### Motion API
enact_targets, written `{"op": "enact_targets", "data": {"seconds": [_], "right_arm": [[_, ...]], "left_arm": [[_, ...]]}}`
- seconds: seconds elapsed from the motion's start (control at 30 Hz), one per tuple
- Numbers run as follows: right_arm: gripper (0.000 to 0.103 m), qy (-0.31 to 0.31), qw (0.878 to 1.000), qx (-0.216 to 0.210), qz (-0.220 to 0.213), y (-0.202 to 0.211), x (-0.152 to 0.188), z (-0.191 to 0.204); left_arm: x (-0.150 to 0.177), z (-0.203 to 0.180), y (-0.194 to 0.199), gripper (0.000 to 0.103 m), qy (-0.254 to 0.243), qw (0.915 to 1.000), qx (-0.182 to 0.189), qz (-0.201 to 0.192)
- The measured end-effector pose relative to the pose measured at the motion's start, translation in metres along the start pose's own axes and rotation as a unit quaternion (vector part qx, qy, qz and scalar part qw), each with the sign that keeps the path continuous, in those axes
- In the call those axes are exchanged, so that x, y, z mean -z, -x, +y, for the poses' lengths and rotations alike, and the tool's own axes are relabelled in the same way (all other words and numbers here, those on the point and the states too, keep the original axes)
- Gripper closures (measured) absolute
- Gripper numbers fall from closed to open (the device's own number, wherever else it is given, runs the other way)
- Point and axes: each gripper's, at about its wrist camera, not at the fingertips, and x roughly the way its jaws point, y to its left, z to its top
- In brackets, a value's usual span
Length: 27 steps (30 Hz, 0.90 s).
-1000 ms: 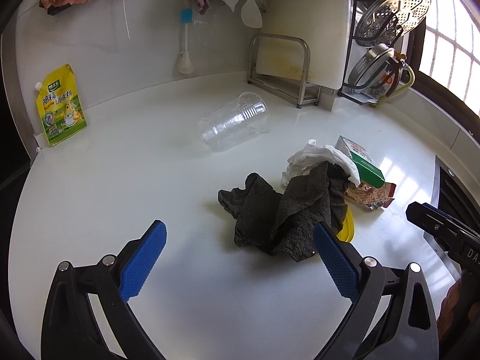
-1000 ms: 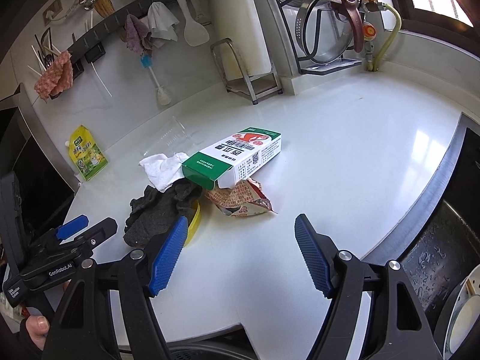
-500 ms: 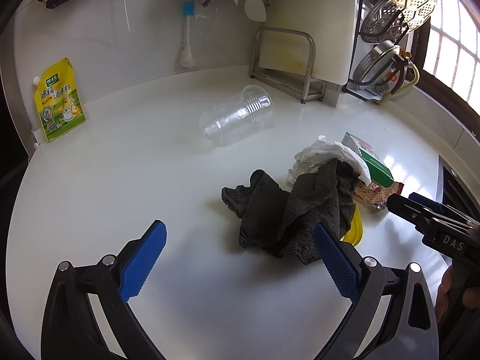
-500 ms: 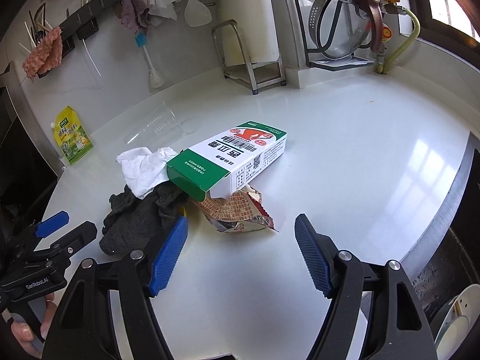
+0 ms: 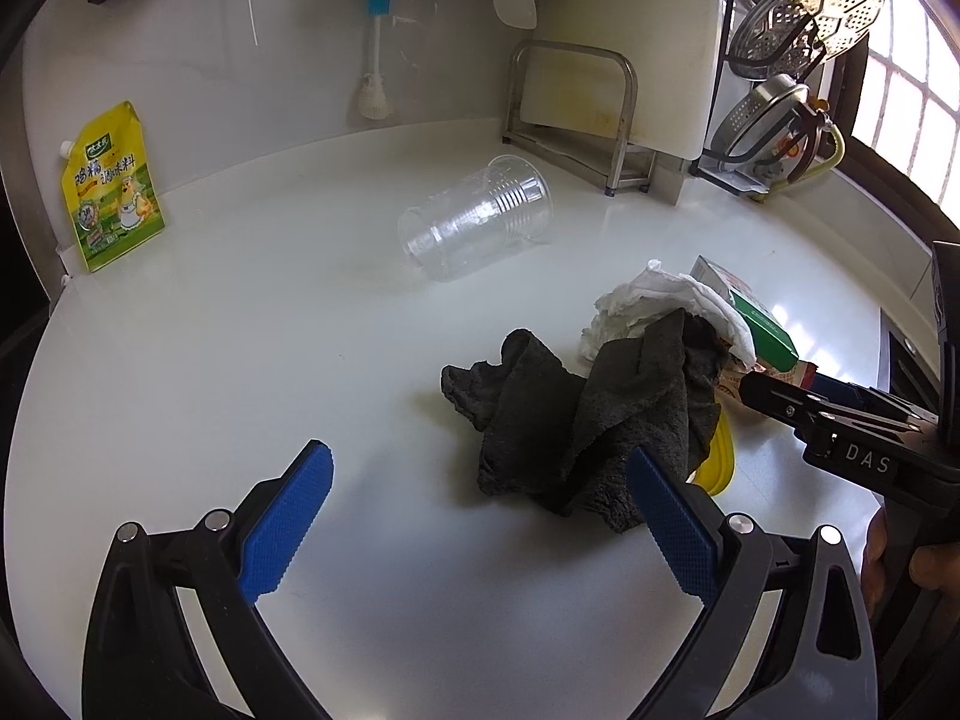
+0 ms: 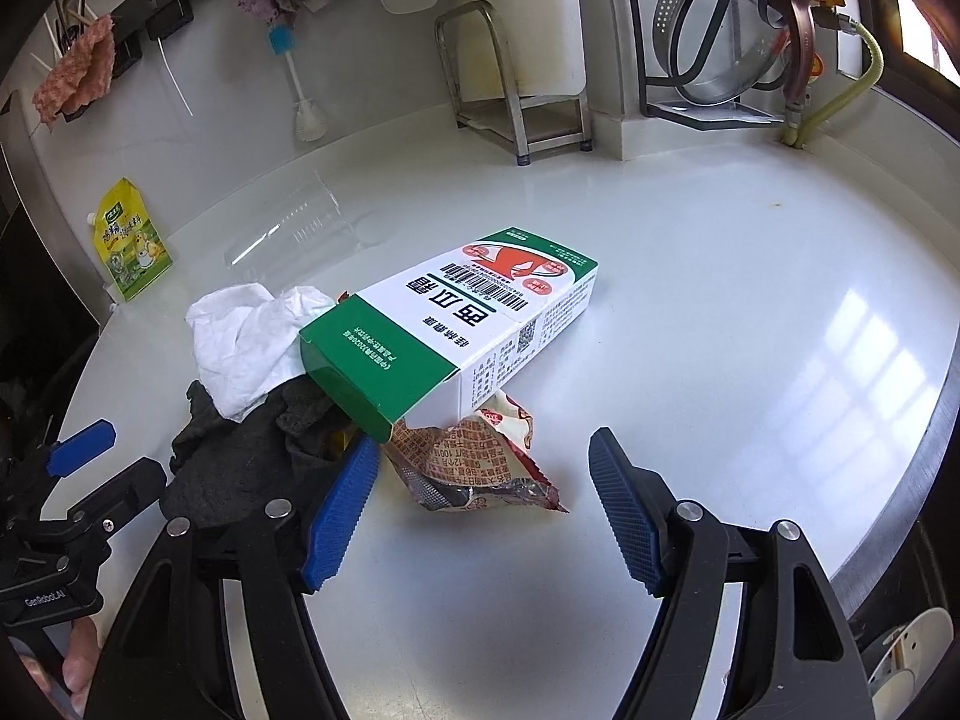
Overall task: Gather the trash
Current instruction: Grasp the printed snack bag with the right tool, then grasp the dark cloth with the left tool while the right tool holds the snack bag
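A trash pile lies on the white counter [image 5: 252, 360]. It holds a dark grey cloth [image 5: 576, 414], a crumpled white tissue [image 5: 660, 306], a green-and-white carton [image 6: 468, 324] lying flat, and a crumpled red snack wrapper [image 6: 474, 462] under the carton's near end. A clear plastic cup [image 5: 480, 216] lies on its side behind the pile. My right gripper [image 6: 483, 456] is open, low over the counter, with the wrapper just ahead between its blue pads [image 6: 624, 510]. My left gripper [image 5: 480, 480] is open and empty, and its right pad sits in front of the cloth's near edge.
A yellow seasoning pouch [image 5: 114, 186] leans on the back wall at left. A metal rack with a cutting board [image 5: 570, 102] and a pot rack [image 6: 720, 42] stand at the back. The sink edge [image 6: 900, 540] runs along the right. A yellow lid [image 5: 720, 456] pokes out under the cloth.
My right gripper has moved in toward the carton and wrapper, which now loom larger; in the left wrist view it slid further left toward the pile. My left gripper has barely moved.
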Motion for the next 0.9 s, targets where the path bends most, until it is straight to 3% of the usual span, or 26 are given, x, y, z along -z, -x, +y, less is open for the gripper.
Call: {"op": "enact_targets", "data": {"seconds": [0.3,0.9], "right_arm": [[0.068,0.017,1.0,-0.001,0.01,-0.006,-0.001,0.005],[0.07,-0.046,0.998,0.004,-0.033,0.043,0.022,-0.028]], "left_arm": [[0.0,-0.003,-0.001,0.007,-0.001,1.0,0.001,0.001],[-0.006,-0.036,-0.021,0.007,-0.014,0.9991,0.03,0.027]]}}
